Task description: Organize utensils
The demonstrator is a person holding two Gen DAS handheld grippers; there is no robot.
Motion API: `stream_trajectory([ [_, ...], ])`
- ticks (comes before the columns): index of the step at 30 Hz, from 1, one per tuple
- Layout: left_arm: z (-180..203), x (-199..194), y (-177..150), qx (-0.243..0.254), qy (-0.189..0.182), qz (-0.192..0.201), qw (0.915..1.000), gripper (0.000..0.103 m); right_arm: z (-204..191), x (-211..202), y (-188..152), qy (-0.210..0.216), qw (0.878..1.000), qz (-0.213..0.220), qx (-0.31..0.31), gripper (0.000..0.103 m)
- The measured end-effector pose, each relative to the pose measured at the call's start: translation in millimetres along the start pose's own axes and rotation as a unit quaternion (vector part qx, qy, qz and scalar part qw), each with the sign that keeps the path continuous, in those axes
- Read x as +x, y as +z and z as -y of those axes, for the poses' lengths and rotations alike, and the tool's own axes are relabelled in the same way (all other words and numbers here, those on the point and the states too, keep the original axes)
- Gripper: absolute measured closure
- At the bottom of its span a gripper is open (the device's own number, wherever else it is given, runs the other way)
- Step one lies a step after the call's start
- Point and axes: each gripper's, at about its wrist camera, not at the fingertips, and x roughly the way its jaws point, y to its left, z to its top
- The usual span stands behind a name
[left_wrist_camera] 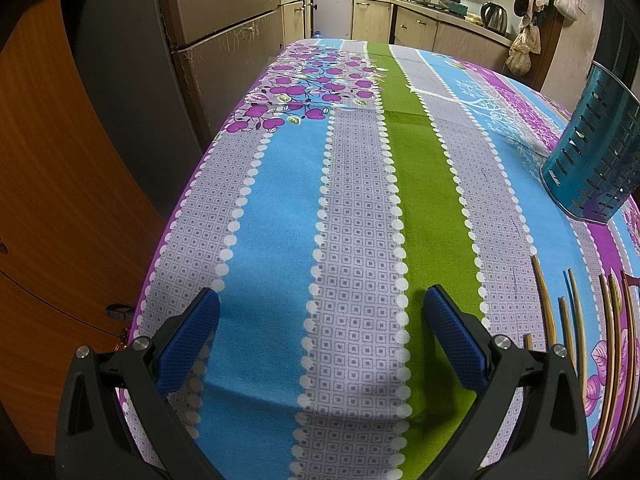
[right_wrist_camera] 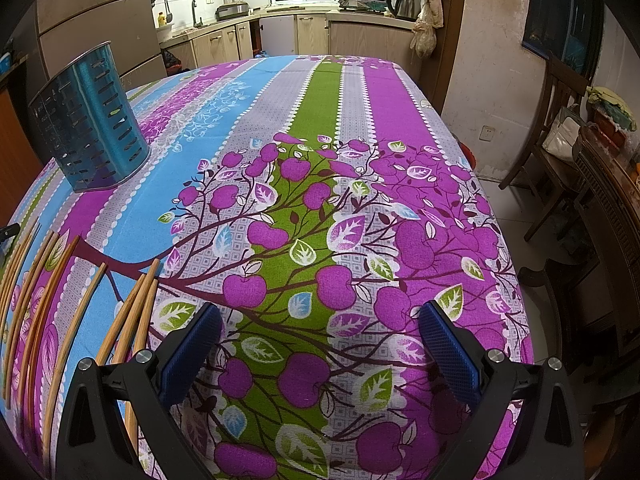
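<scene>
The left claw (left_wrist_camera: 322, 334) is spread wide with nothing in it, low over the blue and grey stripes of the cloth on the worktop (left_wrist_camera: 360, 200). The right claw (right_wrist_camera: 320, 346) is spread wide too and holds nothing, over the purple apples on the cloth. The chopsticks (right_wrist_camera: 132, 316) lie flat in a loose row between the two claws, some just beside the right claw's left finger. Farther back stands the shiny blue holder (right_wrist_camera: 90, 120) with slots in its side, upright, well apart from the chopsticks. Behind the worktop is a kettle (right_wrist_camera: 404, 2) in the kitchen.
</scene>
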Motion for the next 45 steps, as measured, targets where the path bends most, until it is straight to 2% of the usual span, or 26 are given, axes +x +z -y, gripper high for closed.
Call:
stream_trajectory([
  [28,-0.2,0.2,0.4,0.0,0.0,0.0,1.0,0.005,-0.9,0.4,0.3,0.0,1.0,0.0,0.0,0.004],
  [32,0.6,1.7,2.4,0.004,-0.004,0.0,1.0,0.005,-1.4,3.4,4.8,0.01,1.0,0.0,-0.01,0.004],
  [34,-1.4,2.2,4.1,0.024,-0.021,-0.007,0.9995,0.005,-0.8,-2.4,4.5,0.007,1.0,0.015,-0.009,0.005],
  [36,-7.1,-2.2,2.8,0.012,-0.037,-0.005,0.9992,0.005,-0.3,-18.4,3.2,0.006,0.999,0.05,-0.007,0.005],
  [37,-11.7,-9.0,0.7,0.002,-0.045,0.002,0.999,0.005,0.6,-29.7,1.7,0.008,0.998,0.069,-0.004,0.005],
  [39,-11.8,-27.4,-2.8,0.003,-0.039,0.028,0.9988,0.005,-1.0,-59.7,-1.0,0.005,0.993,0.118,-0.004,0.005],
  [42,-4.2,-84.0,-5.3,0.013,-0.035,0.109,0.9934,0.005,-9.7,-103.6,-5.0,-0.002,0.982,0.186,-0.013,0.005],
  [43,-0.9,-112.8,-5.7,0.016,-0.036,0.149,0.988,0.005,-15.7,-125.4,-7.7,0.003,0.976,0.217,-0.019,0.005],
  [45,8.3,-176.8,-10.6,0.028,-0.019,0.246,0.9687,0.005,-30.8,-168.0,-15.0,0.002,0.959,0.28,-0.036,0.005],
])
